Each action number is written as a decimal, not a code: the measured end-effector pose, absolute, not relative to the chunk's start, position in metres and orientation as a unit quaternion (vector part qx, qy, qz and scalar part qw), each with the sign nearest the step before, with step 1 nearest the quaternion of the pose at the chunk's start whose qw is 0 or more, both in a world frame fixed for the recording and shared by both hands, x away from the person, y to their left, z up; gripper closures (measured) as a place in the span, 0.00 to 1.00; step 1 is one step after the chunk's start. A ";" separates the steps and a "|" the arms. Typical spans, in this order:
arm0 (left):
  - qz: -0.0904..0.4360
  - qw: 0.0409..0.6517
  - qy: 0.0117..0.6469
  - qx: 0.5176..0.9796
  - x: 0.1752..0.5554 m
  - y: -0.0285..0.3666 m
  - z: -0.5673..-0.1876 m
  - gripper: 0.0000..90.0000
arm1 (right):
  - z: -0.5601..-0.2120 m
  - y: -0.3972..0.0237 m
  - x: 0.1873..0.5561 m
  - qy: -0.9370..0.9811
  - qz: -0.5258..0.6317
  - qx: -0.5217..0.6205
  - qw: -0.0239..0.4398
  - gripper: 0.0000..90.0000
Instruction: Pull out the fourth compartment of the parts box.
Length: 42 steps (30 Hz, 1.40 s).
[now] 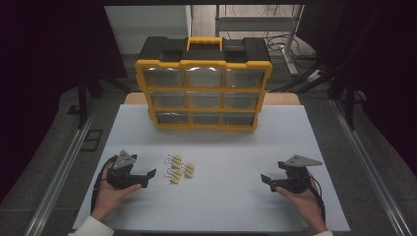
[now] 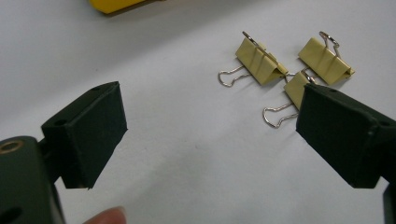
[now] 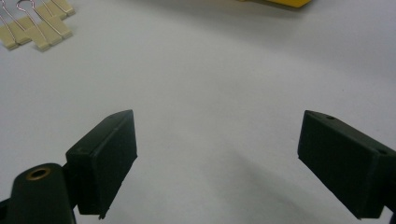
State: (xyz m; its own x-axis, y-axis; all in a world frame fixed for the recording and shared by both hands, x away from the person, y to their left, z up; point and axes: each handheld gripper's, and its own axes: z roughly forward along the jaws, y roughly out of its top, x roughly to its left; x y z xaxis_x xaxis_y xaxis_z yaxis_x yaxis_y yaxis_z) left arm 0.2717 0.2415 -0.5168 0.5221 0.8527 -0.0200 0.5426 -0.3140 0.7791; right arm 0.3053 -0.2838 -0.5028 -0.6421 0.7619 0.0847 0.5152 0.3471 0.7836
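Observation:
Three pale yellow binder clips [image 1: 178, 168] lie close together on the white table top [image 1: 221, 201], left of centre. In the left gripper view they sit at the upper right [image 2: 261, 61], and the nearest clip [image 2: 295, 87] is partly hidden behind the right jaw. My left gripper [image 1: 147, 178] rests low on the table just left of the clips, pointing toward them; it is open [image 2: 210, 126] with nothing between its jaws. Far to the right, my right gripper [image 1: 268, 182] points left and is open [image 3: 219, 144] over bare table. The clips [image 3: 37, 28] show at the top left of the right gripper view.
A yellow and black organiser case [image 1: 203, 84] with clear drawers and a carry handle stands at the back centre of the table. Its yellow edge [image 2: 114, 4] shows at the top of the left gripper view. Dark floor and metal rails flank the table.

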 end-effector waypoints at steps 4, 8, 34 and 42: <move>0.202 0.383 0.449 0.782 0.274 0.241 -0.518 0.10 | -0.504 -0.286 0.305 0.805 0.413 0.399 0.147 0.14; 0.205 0.387 0.453 0.777 0.274 0.242 -0.517 0.10 | -0.504 -0.285 0.306 0.806 0.413 0.398 0.145 0.14; 0.252 0.403 0.426 0.769 0.260 0.245 -0.510 0.15 | -0.505 -0.279 0.317 0.801 0.406 0.416 0.142 0.14; 0.279 0.414 0.394 0.772 0.262 0.240 -0.509 0.16 | -0.504 -0.281 0.313 0.800 0.402 0.420 0.147 0.14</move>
State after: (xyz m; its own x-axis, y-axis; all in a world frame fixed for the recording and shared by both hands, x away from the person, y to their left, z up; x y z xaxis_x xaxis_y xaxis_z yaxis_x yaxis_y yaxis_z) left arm 0.2623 0.2400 -0.5091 0.5336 0.8391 0.1057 0.3768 -0.3477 0.8586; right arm 0.3131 -0.2806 -0.5038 -0.6041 0.7902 0.1034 0.5542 0.3233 0.7670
